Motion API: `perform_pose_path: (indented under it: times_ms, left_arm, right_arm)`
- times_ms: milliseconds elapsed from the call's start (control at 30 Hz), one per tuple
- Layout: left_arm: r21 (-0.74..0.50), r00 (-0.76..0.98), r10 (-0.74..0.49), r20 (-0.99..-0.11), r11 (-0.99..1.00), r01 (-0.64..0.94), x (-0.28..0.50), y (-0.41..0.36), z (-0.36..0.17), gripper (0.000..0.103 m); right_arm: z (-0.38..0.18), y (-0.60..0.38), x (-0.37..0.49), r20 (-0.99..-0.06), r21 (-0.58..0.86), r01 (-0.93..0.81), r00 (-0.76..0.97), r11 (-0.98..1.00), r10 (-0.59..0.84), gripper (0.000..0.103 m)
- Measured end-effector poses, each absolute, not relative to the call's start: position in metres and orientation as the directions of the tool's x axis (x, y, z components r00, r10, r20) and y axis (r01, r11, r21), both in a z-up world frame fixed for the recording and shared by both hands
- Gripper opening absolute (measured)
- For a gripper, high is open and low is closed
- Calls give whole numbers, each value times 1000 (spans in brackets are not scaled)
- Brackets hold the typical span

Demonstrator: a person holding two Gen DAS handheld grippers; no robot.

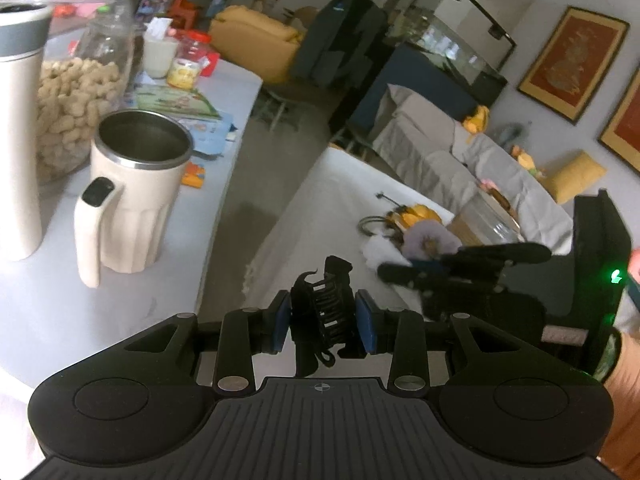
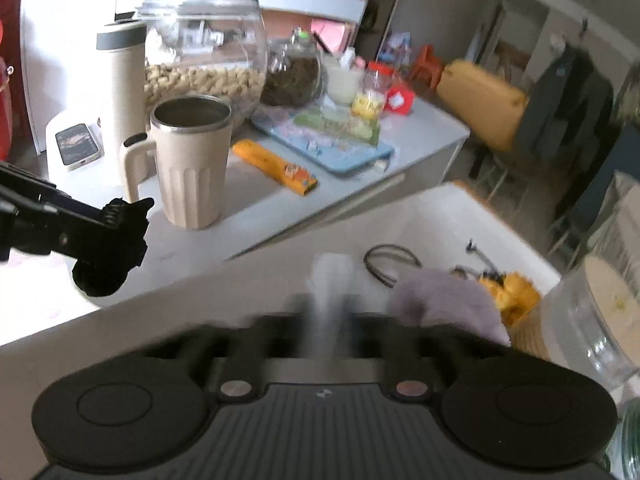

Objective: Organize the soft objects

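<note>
Your left hand-held gripper [image 1: 323, 322] is closed on a black claw hair clip [image 1: 322, 312], which sits upright between the two blue pads [image 1: 367, 322], its toothed jaws facing the camera. You hold it in the air over the gap between two surfaces: a grey tabletop [image 1: 36, 300] to the left and a white tabletop [image 1: 320, 184] ahead and to the right. On the grey tabletop, near the clip's left, stands a beige handled mug [image 1: 132, 196] with a steel rim, and behind it a tall beige flask [image 1: 18, 128] and a large glass jar of peanuts [image 1: 76, 92]. Your right hand-held gripper [image 2: 330, 320] is badly blurred in its own camera; something pale and narrow, a white soft object [image 2: 330, 280], shows between its fingers, but you cannot tell whether the fingers are closed on it. Just right of that gripper on the white tabletop lies a lilac fluffy scrunchie [image 2: 444, 300], touching a yellow-orange soft item [image 2: 512, 292] beyond it. A dark thin hair band [image 2: 390, 262] lies just ahead of the scrunchie. A clear glass jar [image 2: 592, 320] stands at the right edge, close beside the yellow-orange item. In the right camera the clip shows at far left, held above the grey tabletop, well apart from the scrunchie.
</note>
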State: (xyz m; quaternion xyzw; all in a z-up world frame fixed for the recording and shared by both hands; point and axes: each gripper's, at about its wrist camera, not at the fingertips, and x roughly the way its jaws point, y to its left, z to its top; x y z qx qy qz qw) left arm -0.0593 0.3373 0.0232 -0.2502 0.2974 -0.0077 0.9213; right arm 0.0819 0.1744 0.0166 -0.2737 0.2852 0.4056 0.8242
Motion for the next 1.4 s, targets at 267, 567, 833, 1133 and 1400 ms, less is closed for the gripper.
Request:
perform_pose_path:
  times_ms: [267,567,833,1133,1400]
  left_arm:
    - [-421,784,-251,-567,907,-14,-61,292,36,39]
    - [-382,599,-558,-574,830,407,-35,144,67,39]
    - [-355,541,-652,-531,751,556,75,15,116,39]
    - [-368,641,-533,-553,846,386,164,1,80,38]
    - [-349,732,-499,-464,863,366,87,76,87,38]
  right_arm:
    - [79,88,26,-596,-119,-842,484,526,640,5]
    - [112,-72,-24,-537,-147,-615,707,774,460,5]
    - [110,-196,-46,-468,-143,-347,849,927,245,5]
    - [99,-245,9,-430,-8,-253,875,968,225,5]
    - [117,-215,141,-491,306,-293,767,906,413,6]
